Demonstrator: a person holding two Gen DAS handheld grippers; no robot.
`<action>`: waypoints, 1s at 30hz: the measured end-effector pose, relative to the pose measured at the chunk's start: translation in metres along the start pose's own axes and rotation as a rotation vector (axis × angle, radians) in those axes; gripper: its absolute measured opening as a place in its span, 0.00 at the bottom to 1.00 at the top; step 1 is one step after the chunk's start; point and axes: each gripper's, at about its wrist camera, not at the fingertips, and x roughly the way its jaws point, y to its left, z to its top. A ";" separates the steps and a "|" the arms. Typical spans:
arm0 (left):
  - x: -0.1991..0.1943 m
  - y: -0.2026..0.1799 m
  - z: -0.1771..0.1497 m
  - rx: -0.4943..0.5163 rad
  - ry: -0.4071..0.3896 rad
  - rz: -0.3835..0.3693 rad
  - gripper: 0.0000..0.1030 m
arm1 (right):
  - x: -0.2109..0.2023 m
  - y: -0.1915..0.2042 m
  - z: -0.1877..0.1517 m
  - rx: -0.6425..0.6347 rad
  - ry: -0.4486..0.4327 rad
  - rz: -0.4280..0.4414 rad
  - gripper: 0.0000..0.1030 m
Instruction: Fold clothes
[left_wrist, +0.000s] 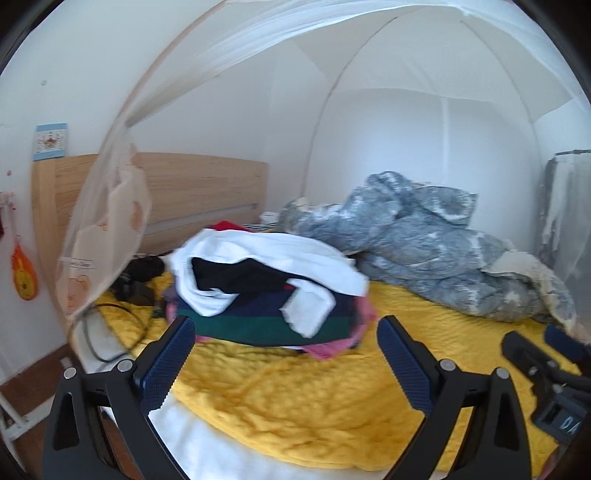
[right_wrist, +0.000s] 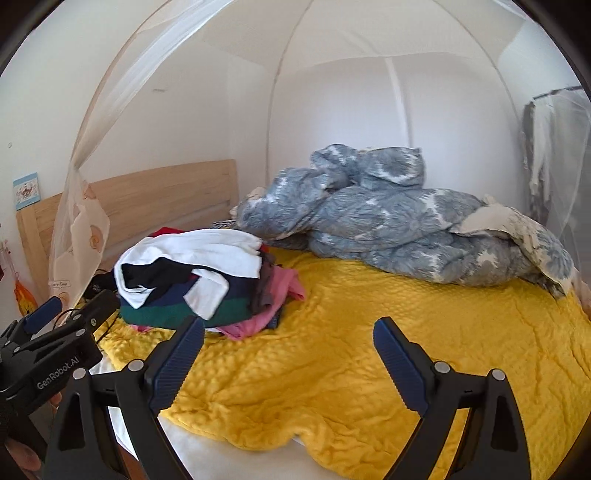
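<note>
A rumpled clothes pile (right_wrist: 195, 280), white shirt on top, sits on the yellow bed (right_wrist: 369, 332) beside a grey duvet (right_wrist: 388, 229). Left gripper (left_wrist: 286, 328) and right gripper (right_wrist: 288, 328) both gape, empty.

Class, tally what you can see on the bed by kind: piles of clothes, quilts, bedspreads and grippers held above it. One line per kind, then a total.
Piles of clothes: 1
Grey-blue quilts: 1
Yellow bedspreads: 1
Grippers: 2, left gripper, right gripper
Total: 5
</note>
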 end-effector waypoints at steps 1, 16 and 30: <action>-0.003 -0.010 -0.002 0.004 -0.004 -0.030 0.96 | -0.004 -0.007 -0.002 0.005 -0.001 -0.018 0.92; -0.049 -0.130 -0.039 0.191 -0.043 -0.241 0.97 | -0.081 -0.098 -0.040 0.089 -0.041 -0.334 0.92; -0.085 -0.143 -0.077 0.244 -0.031 -0.233 0.97 | -0.127 -0.124 -0.083 0.120 -0.019 -0.465 0.92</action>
